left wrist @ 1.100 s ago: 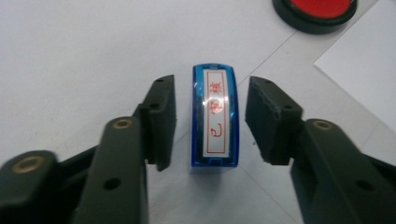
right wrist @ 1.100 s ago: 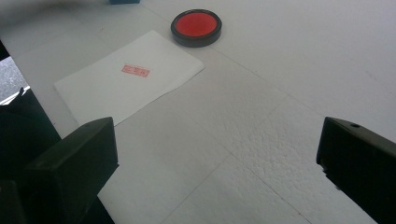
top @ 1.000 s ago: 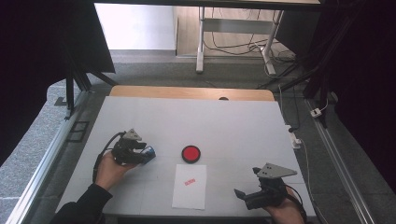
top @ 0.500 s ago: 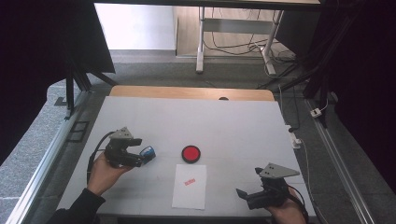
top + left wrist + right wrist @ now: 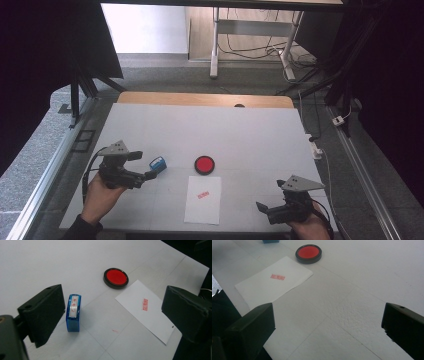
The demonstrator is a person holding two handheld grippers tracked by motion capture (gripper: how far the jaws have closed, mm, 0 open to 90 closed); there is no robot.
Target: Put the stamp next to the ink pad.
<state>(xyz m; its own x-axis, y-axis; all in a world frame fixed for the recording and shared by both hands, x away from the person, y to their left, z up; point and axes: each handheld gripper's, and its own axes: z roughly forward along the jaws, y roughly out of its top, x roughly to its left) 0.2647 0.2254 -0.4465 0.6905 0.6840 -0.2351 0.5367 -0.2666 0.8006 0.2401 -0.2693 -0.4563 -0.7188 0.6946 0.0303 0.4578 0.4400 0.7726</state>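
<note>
A small blue stamp (image 5: 158, 164) (image 5: 73, 312) rests on the white table (image 5: 200, 130), left of a round red ink pad (image 5: 204, 164) (image 5: 116, 278) (image 5: 308, 253). A white paper sheet (image 5: 203, 199) (image 5: 147, 310) (image 5: 274, 281) with a red stamp mark lies near the front edge. My left gripper (image 5: 146, 166) (image 5: 115, 312) hovers just left of the stamp. Its jaws have just been opening and stand open, with the stamp close to one jaw but free of the pads. My right gripper (image 5: 264, 211) (image 5: 327, 322) is open at the front right, holding nothing.
A wooden strip (image 5: 205, 99) runs along the table's far edge. Metal rails (image 5: 50, 170) flank both sides. Desk legs and cables (image 5: 250, 50) sit on the floor beyond the table.
My left gripper opened, let go of the blue stamp and drew back to the left and upward. The stamp stays on the table. My right gripper has not moved.
</note>
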